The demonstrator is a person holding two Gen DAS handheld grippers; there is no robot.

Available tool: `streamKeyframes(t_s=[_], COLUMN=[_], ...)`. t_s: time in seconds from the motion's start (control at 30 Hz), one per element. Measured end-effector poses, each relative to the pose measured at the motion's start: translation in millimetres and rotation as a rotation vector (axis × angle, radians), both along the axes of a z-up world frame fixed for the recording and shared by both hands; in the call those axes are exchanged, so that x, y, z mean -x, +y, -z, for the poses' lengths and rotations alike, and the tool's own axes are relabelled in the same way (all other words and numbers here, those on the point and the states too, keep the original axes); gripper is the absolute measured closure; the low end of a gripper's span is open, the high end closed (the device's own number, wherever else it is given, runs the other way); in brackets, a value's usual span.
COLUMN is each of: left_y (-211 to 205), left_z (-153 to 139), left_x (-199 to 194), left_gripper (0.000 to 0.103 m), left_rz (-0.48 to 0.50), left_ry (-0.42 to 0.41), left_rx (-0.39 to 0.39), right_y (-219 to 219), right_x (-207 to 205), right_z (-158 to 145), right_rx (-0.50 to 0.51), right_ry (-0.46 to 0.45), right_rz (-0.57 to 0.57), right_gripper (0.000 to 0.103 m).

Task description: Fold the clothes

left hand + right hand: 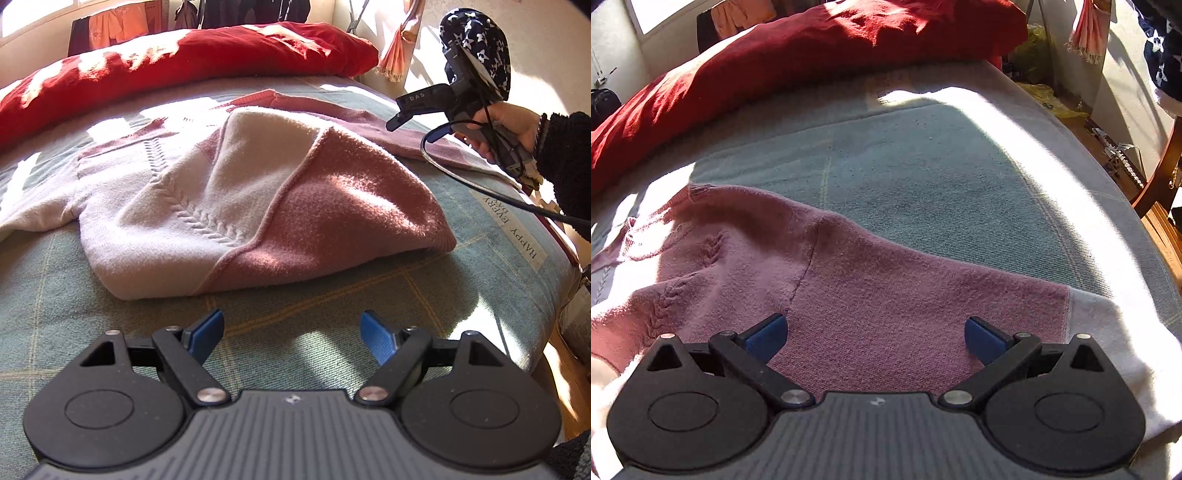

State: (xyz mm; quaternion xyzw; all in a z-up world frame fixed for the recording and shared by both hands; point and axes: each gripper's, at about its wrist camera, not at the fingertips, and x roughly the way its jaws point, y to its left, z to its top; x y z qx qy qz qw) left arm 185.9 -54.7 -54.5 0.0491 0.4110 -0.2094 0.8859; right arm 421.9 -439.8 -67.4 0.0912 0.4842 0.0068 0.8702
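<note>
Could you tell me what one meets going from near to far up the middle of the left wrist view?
Left claw → green checked bedspread → pink and white sweater → red quilt → hanging clothes.

Low wrist views, shared sweater (pixel 229 206)

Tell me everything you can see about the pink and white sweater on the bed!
The sweater is a soft, fuzzy knit in pink and cream patches with raised cable stitching. It lies on the green checked bedspread, partly folded, one pink flap turned over the middle. One sleeve, pink with a white cuff, stretches out flat. Sunlight and shadow fall across it. The right gripper hovers open over that sleeve; neither gripper holds it.
</note>
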Motion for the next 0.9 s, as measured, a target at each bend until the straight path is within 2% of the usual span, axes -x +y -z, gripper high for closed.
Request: streamKeyframes(t_s=[0.1,0.23,0.3,0.4,0.53,0.6,0.73,0.9], left_y=[10,20,24,29,37,41,47,60], left_z=[1,2,4,6,4,4,3,1], left_x=[-2,-8,-11,-12,-9,-9,-12,-19], left_gripper=[0.022,0.021,0.021,0.021,0.021,0.021,0.021,0.021], left_rz=[-0.017,-0.037,-0.048,-0.055,-0.055,-0.061,-0.075,-0.104], left_ry=[-0.006,-0.01,-0.01,-0.007,-0.01,-0.014,-0.018,-0.027], left_rx=[0.009,0.036,0.044,0.053,0.063,0.062,0.062,0.063], right_y=[1,-3,-1,0,-3,8,43,102], right_x=[-7,-14,-16,-22,-30,-33,-49,-78], right_z=[19,21,21,21,2,-11,-27,-29], right_rx=[0.023,-0.002,0.017,0.029,-0.034,-0.099,-0.233,-0.287], right_ry=[-0.018,-0.036,-0.051,-0.086,-0.083,-0.101,-0.073,-0.068], right_rz=[0.037,0.095,0.1,0.1,0.132,0.08,-0.054,-0.191], right_gripper=[0.0,0.0,0.0,0.0,0.0,0.0,0.0,0.0])
